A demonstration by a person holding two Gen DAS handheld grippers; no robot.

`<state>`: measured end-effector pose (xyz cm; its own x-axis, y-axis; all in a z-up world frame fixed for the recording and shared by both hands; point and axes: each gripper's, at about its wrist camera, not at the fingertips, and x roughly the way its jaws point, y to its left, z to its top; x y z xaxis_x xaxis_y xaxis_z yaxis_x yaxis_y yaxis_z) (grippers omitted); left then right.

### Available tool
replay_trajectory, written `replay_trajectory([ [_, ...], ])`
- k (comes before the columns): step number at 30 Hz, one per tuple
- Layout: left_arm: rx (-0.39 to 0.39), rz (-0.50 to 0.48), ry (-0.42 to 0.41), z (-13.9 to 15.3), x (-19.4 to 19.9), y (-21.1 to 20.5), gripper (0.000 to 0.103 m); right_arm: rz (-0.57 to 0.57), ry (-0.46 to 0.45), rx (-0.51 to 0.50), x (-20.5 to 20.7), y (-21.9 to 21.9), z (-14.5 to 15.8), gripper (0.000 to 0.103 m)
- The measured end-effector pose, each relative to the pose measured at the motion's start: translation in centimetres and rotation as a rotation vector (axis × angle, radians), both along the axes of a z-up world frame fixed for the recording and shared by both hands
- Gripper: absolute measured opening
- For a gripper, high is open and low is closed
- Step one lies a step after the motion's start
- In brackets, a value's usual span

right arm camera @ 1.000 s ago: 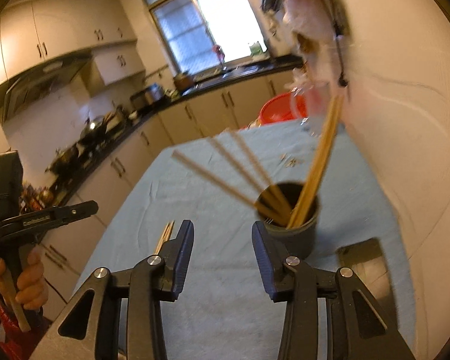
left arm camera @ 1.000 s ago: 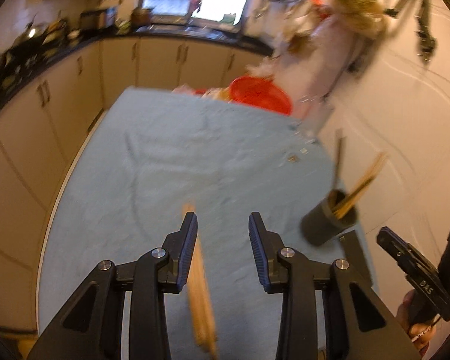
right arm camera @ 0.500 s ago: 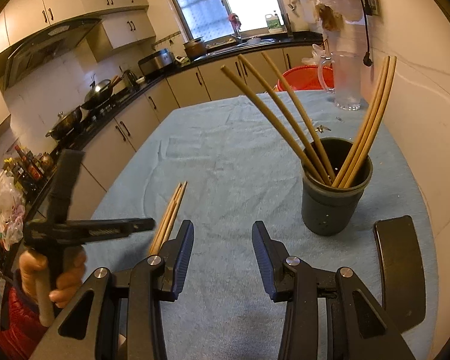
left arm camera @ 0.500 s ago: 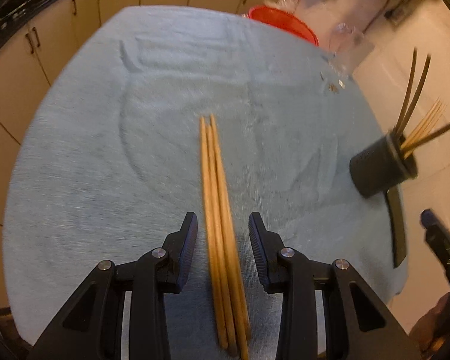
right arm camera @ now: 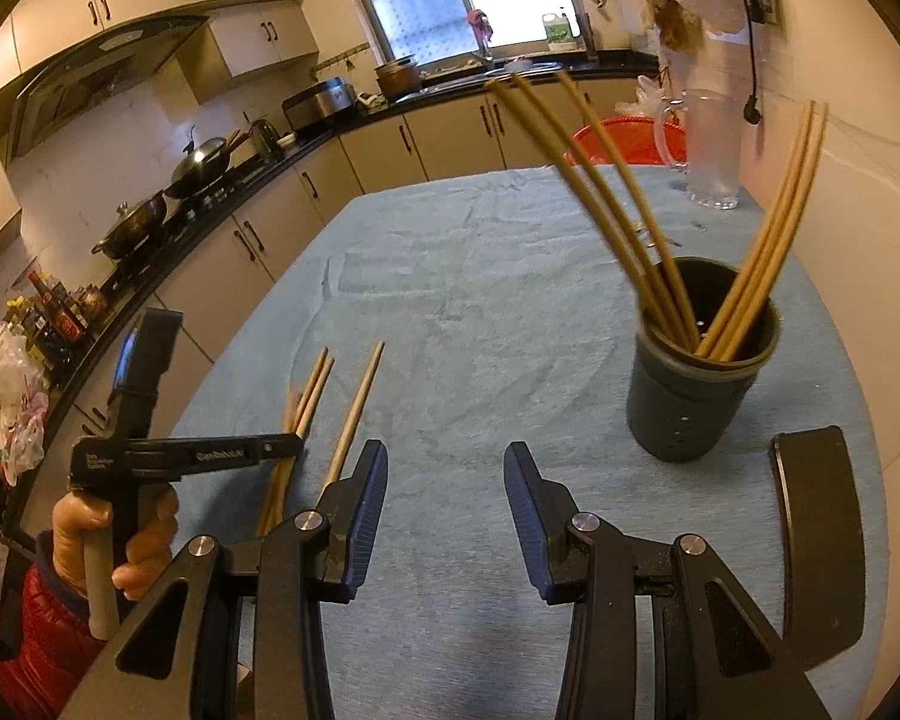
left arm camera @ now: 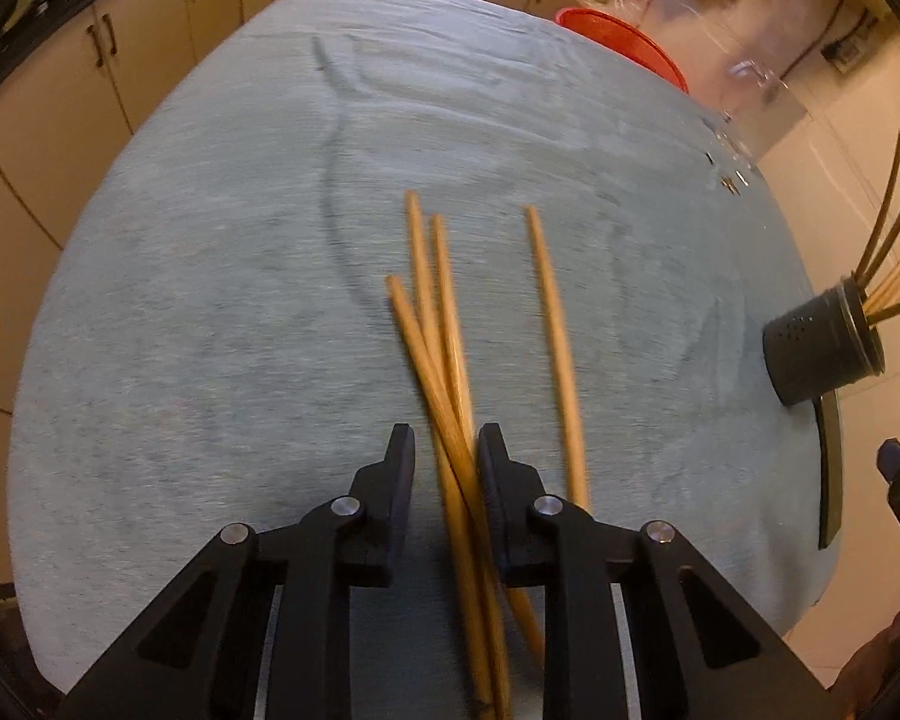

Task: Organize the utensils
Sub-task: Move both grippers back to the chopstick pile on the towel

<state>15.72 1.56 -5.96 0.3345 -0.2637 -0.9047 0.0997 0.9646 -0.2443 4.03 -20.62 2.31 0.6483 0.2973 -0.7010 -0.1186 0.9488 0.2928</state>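
Wooden chopsticks (left arm camera: 450,384) lie crossed on the pale blue cloth (left arm camera: 210,312) between the fingers of my left gripper (left arm camera: 447,450), whose jaws are closing around the bundle, the right pad touching it, the left one apart. A single chopstick (left arm camera: 555,330) rests just to their right. My right gripper (right arm camera: 444,480) hangs released over bare cloth, nothing between its fingers. Beyond it stands the dark holder (right arm camera: 696,384), chopsticks fanning out of it, a flat black piece (right arm camera: 819,528) beside it. A red basin (left arm camera: 624,48) sits at the table's far edge.
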Motion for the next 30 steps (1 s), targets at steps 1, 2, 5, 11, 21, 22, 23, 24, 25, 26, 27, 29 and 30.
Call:
replay_trajectory([
  [1, -0.008, 0.003, -0.002, 0.1, -0.1, 0.5, 0.021, 0.006, 0.007, 0.001, 0.2, 0.3, -0.2, 0.044],
  [2, -0.014, 0.010, -0.004, 0.2, -0.1, 1.0, 0.021, 0.014, 0.016, 0.001, 0.4, 0.7, -0.4, 0.044],
  [5, -0.037, 0.028, -0.019, 0.5, -0.3, 2.6, 0.021, 0.033, 0.033, -0.002, 1.0, 1.6, -0.9, 0.044],
  [11, -0.049, 0.077, -0.013, 0.2, -0.1, 5.1, 0.021, 0.083, 0.081, -0.001, 3.1, 4.1, -2.1, 0.044],
  [21, -0.171, 0.091, 0.059, -0.4, 0.6, 5.6, 0.021, 0.104, 0.114, 0.001, 5.1, 6.3, -2.8, 0.044],
  [22, -0.184, 0.095, 0.072, -0.6, 0.7, 5.2, 0.021, 0.105, 0.117, 0.001, 5.2, 6.4, -2.9, 0.044],
  [23, -0.196, 0.096, 0.080, -0.7, 0.6, 5.1, 0.021, 0.104, 0.120, 0.000, 5.2, 6.5, -2.9, 0.044],
  [24, -0.205, 0.102, 0.089, -0.8, 0.6, 5.0, 0.019, 0.104, 0.124, 0.001, 5.3, 6.5, -3.0, 0.044],
  [25, -0.201, 0.113, 0.094, -0.9, 0.6, 4.8, 0.017, 0.104, 0.127, 0.003, 5.4, 6.5, -3.0, 0.044],
  [26, -0.192, 0.119, 0.088, -0.9, 0.6, 4.6, 0.016, 0.104, 0.132, 0.004, 5.5, 6.4, -3.0, 0.044],
  [27, -0.186, 0.125, 0.085, -0.9, 0.6, 4.4, 0.015, 0.101, 0.138, 0.006, 5.7, 6.5, -3.1, 0.044],
  [29, -0.193, 0.133, 0.086, -0.9, 0.6, 4.3, 0.012, 0.095, 0.152, 0.011, 6.1, 6.5, -3.4, 0.044],
  [30, -0.195, 0.134, 0.085, -0.9, 0.6, 4.3, 0.009, 0.094, 0.163, 0.015, 6.4, 6.5, -3.5, 0.044],
])
